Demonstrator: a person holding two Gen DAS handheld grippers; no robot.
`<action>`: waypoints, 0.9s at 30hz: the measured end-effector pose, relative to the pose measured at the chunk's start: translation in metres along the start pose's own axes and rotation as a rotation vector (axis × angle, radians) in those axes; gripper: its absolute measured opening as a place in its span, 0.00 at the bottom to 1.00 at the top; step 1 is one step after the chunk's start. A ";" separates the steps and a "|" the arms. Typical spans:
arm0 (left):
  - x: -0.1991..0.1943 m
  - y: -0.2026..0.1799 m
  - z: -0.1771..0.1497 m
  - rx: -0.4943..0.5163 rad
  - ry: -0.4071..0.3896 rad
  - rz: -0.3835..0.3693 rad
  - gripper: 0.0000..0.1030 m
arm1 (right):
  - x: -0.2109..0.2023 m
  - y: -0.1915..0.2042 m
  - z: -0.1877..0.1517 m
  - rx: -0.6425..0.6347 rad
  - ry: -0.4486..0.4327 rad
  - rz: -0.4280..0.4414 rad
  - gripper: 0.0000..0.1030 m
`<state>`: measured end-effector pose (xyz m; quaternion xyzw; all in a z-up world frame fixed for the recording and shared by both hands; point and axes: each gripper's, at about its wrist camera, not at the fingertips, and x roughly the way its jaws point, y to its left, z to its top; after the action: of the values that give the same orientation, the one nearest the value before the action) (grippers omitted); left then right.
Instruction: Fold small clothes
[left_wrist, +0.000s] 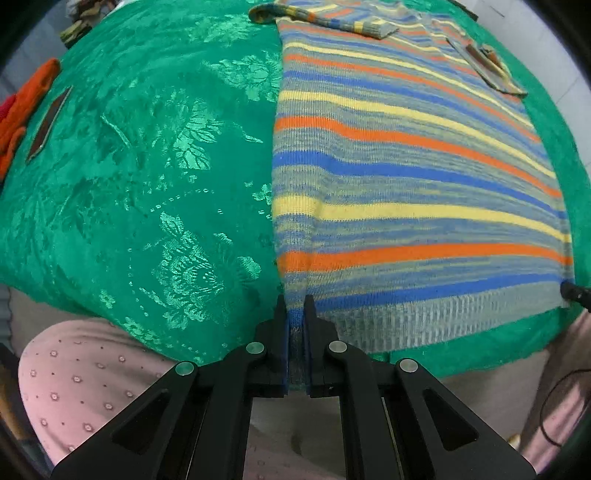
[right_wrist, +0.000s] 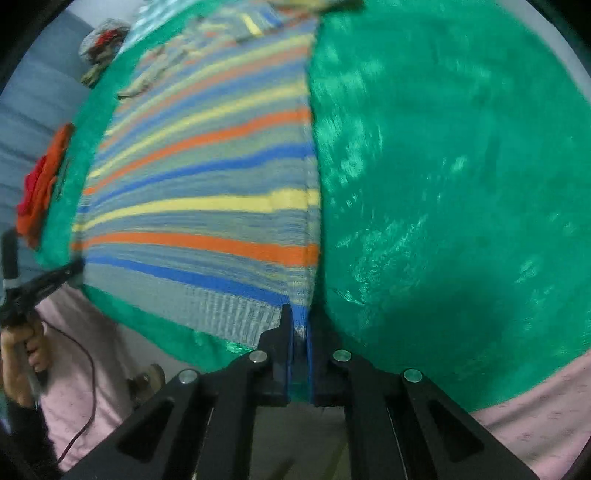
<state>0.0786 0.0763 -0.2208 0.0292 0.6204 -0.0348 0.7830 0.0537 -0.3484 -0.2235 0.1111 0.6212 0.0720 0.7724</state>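
A knit sweater (left_wrist: 406, 184) with blue, yellow, orange and grey stripes lies flat on the green patterned cloth (left_wrist: 147, 166). One sleeve (left_wrist: 321, 18) is folded across its far end. My left gripper (left_wrist: 295, 306) is shut on the near left corner of the ribbed hem. In the right wrist view the same sweater (right_wrist: 207, 184) stretches away, and my right gripper (right_wrist: 297, 314) is shut on the hem's near right corner. The left gripper (right_wrist: 74, 267) shows at the sweater's other corner, with a hand (right_wrist: 26, 347) holding it.
Orange and red clothes (left_wrist: 26, 107) lie at the cloth's left edge beside a dark flat strip (left_wrist: 48, 122). More garments (right_wrist: 103, 40) are piled at the far corner. A person's pink dotted clothing (left_wrist: 81, 376) is close to the near edge, with a cable (right_wrist: 86, 369) hanging there.
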 end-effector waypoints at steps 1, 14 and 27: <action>-0.001 -0.006 0.001 0.018 -0.007 0.023 0.06 | 0.002 0.000 0.001 0.004 -0.008 -0.003 0.05; -0.100 -0.008 0.042 -0.063 -0.396 0.040 0.90 | -0.122 0.002 0.083 -0.381 -0.224 -0.309 0.58; -0.004 -0.097 0.058 0.099 -0.288 -0.019 0.86 | 0.040 0.116 0.244 -0.733 -0.225 -0.211 0.42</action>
<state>0.1253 -0.0253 -0.2039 0.0566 0.4996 -0.0768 0.8610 0.3038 -0.2470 -0.1812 -0.2292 0.4739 0.1966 0.8272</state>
